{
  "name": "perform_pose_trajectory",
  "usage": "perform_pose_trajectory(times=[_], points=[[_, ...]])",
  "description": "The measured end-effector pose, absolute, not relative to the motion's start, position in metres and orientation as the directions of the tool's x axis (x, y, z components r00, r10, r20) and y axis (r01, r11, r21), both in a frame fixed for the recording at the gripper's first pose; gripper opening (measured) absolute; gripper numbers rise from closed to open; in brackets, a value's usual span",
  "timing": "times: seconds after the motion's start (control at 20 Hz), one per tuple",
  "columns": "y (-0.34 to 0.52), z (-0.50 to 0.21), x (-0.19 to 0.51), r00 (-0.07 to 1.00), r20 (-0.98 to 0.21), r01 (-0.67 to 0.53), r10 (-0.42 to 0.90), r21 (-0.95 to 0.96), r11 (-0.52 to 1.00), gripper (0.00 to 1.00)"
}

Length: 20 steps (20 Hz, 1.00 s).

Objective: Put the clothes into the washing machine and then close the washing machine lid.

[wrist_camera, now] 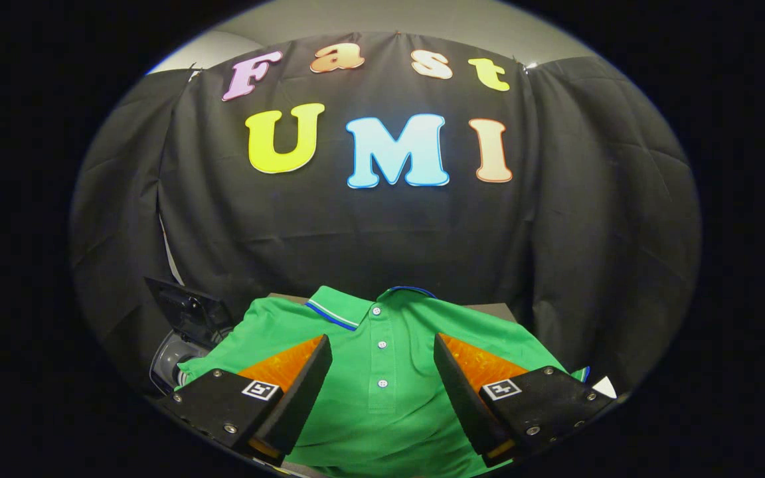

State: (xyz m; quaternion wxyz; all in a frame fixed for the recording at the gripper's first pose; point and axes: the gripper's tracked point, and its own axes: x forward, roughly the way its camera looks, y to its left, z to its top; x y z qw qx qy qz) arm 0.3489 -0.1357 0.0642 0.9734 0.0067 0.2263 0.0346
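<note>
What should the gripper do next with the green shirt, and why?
Probably ease down and close the fingers on the shirt. The gripper is open, its fingers spread to either side of the button strip, and the shirt lies flat, not yet gripped. The washing machine sits just beside the shirt with its lid up, ready.

No words or numbers can be read here.
Each finger of the gripper (381, 338) carries a small square coded marker (261, 390) (a pattern, not lettering); the fingers stand wide apart over the green polo shirt (349, 415).
</note>
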Motion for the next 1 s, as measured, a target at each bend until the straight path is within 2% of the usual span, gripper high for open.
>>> perform_pose_trajectory(times=[0.55, 1.0], points=[[-0.122, 0.012, 0.373, 0.734, -0.668, -0.119, 0.126, 0.056, 0.991, 0.95], [-0.123, 0.009, 0.376, 0.685, -0.713, -0.155, 0.149, 0.058, 0.986, 0.95]])
